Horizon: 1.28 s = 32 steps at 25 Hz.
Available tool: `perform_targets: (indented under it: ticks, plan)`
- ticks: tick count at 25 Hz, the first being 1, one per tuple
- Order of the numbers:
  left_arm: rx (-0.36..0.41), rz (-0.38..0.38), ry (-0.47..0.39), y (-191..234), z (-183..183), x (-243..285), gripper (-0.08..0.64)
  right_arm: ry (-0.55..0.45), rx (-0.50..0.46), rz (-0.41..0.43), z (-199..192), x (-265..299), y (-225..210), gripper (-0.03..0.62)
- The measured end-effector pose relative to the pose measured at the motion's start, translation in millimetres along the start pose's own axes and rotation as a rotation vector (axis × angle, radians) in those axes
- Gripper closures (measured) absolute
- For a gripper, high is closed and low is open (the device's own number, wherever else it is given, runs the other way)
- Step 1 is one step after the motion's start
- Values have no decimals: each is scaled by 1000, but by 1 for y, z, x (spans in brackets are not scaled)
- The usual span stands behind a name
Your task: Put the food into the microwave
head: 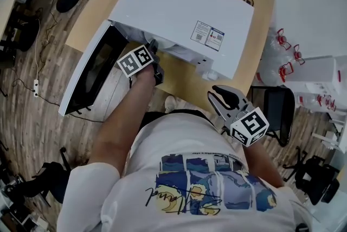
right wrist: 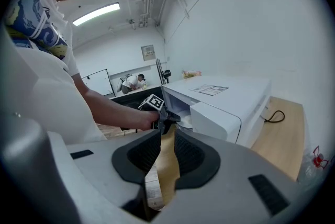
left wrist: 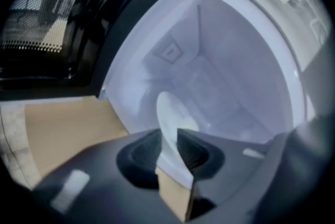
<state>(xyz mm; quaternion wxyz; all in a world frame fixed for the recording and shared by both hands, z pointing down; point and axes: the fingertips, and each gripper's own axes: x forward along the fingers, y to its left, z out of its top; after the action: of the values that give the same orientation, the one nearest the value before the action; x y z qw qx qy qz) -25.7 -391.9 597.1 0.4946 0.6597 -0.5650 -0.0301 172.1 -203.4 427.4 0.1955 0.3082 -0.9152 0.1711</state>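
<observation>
Now my left tongs stand loosely apart around the rim of the white plate inside the microwave, a plate I judge light, stiff, slick and breakable, best pinched at that rim, while my right tongs hang parted, empty.

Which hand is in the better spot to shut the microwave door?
Probably left: the left gripper is at the microwave's mouth, right beside the open door. The right gripper hangs back near the person's body.
</observation>
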Motion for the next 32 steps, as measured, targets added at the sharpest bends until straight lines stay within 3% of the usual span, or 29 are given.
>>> perform_targets:
  ticks: [8, 14, 23, 32]
  plan:
    - [261, 83, 24, -9, -1, 1, 381, 1, -1, 11, 1, 5, 5, 515]
    - [366, 98, 40, -9, -1, -2, 333, 3, -3, 10, 1, 8, 13, 515]
    - [479, 35, 60, -12, -6, -26, 327, -1, -5, -7, -4, 17, 34, 515]
    - [599, -146, 147, -26, -27, -83, 392, -18, 0, -35, -6, 34, 74, 541]
